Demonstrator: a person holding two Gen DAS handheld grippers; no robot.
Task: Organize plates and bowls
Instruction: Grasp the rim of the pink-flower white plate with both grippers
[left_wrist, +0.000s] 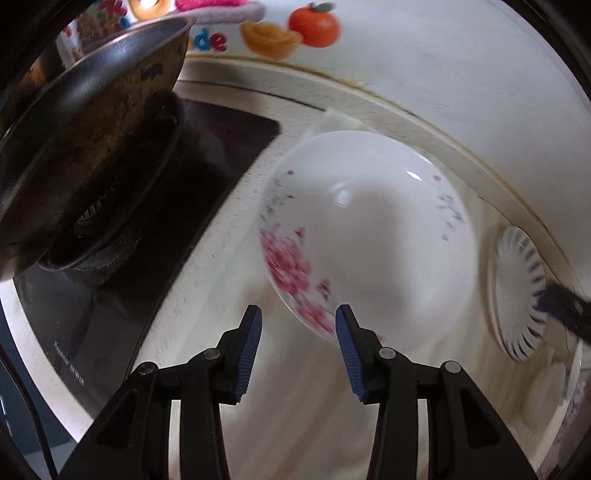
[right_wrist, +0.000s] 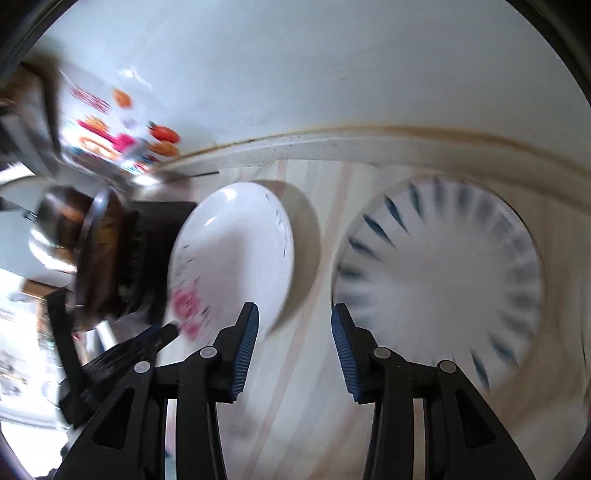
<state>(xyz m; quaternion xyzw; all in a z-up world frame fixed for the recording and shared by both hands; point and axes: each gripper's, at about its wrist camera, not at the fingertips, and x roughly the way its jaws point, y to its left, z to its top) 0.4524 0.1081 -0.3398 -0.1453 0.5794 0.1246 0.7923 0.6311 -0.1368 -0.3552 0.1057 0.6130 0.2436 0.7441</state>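
Plates lie apart on the tabletop (right_wrist: 310, 406); both grippers, left (left_wrist: 298, 345) and right (right_wrist: 294, 345), hold fingers apart, empty. We should straddle the floral plate (left_wrist: 369, 236) rim squarely before clamping.

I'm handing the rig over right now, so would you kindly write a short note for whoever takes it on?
Left gripper: open, empty, hovering at the near rim of the flowered plate.
Right gripper: open, empty, over the counter between the two dishes, with the blue-striped plate just to its right.
The flowered plate lies next to the stove, which carries a dark wok. The striped plate lies to its right, apart from it.
Done: nothing is stacked or gripped.
Left: grip one plate, stack it with the other. A further pale dish may sit at the left view's right edge; too blurred to tell.
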